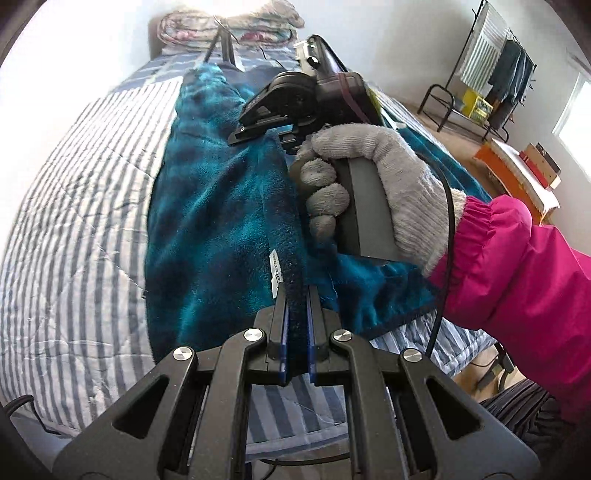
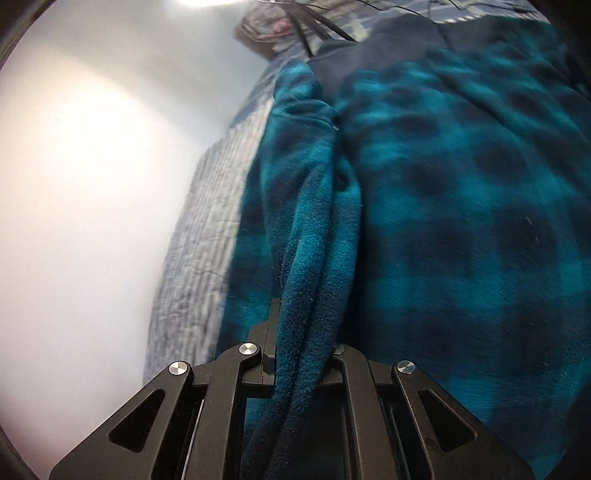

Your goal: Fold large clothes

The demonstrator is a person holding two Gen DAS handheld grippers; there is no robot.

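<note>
Left wrist view, from left to right. A striped quilt (image 1: 74, 206) covers the bed (image 1: 436, 343); pillows (image 1: 229, 26) are piled at its far end. Along the middle of the bed lies the fleece garment (image 1: 221, 206), teal with dark blotches, stretched lengthwise. The left tool (image 1: 297, 332) is clenched on a dark edge of this garment, the fabric pinched between its blue-lined fingers (image 1: 283, 343); a small white label (image 1: 275, 273) sits just beside the pinched edge. Further right, a gloved hand (image 1: 373, 192) with a pink sleeve (image 1: 517, 269) grips the handle of the right tool (image 1: 258, 125), which points toward the upper part of the garment; a black cable (image 1: 445, 236) runs past the wrist. At the far right stand a clothes rack (image 1: 491, 70) and an orange box (image 1: 517, 173) on the floor.

Right wrist view, from left to right. A pale wall (image 2: 92, 184), then the quilt's edge (image 2: 207, 229), then the garment (image 2: 461, 221), which fills the right half. The right tool (image 2: 299, 354) is clenched on a bunched fold of the fleece, which passes between its fingers and hides the right-hand one.
</note>
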